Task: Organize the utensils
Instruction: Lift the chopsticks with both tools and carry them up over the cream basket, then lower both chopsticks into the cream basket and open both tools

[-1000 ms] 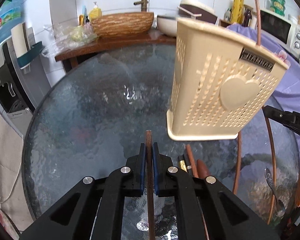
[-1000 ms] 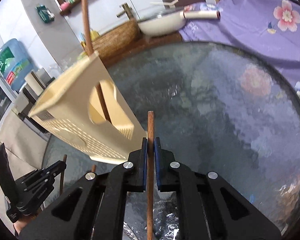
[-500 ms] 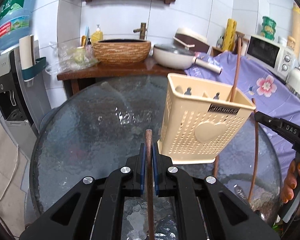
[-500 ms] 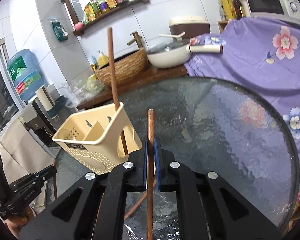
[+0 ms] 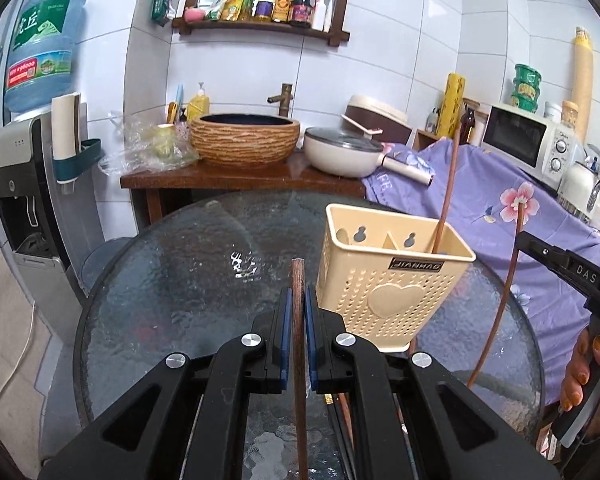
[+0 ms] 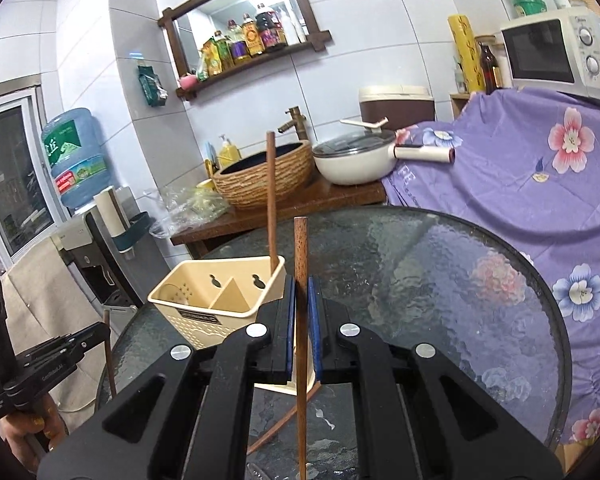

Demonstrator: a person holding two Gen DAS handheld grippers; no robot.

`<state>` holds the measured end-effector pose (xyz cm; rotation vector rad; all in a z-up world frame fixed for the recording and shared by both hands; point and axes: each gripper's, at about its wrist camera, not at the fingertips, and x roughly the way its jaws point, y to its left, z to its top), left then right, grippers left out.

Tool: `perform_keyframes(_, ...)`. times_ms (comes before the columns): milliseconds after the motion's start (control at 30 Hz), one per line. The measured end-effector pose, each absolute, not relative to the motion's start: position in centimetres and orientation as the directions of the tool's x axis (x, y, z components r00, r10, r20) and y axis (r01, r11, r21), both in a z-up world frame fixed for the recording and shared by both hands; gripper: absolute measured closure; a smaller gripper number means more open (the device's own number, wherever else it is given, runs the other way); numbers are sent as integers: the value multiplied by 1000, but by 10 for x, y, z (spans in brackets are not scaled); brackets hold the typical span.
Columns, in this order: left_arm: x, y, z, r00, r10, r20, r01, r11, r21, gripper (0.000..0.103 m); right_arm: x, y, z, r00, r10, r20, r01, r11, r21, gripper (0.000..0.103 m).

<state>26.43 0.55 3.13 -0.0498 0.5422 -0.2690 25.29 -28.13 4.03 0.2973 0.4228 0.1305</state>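
The left claw (image 5: 296, 312) is pinched tight on a slim dark-brown wooden chopstick (image 5: 298, 360), whose blunt tip pokes out just past the blue-lined fingertips (image 5: 286, 320) and whose shaft runs back between the black arms toward the camera. Just ahead of this claw and to its right stands a cream perforated plastic utensil basket with a raised heart on its front (image 5: 384, 296), upright on the round textured-glass tabletop (image 5: 172, 280). A second long brown chopstick (image 5: 446, 200) already stands in the basket's right-hand compartment, leaning toward the right.

The right claw (image 6: 301, 312) is likewise closed on its own brown wooden chopstick (image 6: 300, 320), gripped between blue pads (image 6: 314, 320) with the squared end rising above them. From this claw the basket lies just ahead and to the left, its inner divider visible, its near wall partly hidden behind the left finger. In the left wrist view this chopstick shows as a thin curved stick well to the right of the basket, held up off the glass.

More brown sticks (image 6: 284, 424) lie flat on the glass below the right claw, near the basket's base; how many there are cannot be made out.
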Motion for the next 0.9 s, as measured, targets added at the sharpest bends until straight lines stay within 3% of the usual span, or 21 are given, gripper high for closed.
perform_keyframes(900,244,13,93,865,-319,-387,283,948,-147,97,224,-272,105,897,304,-322,-217,936,277,96)
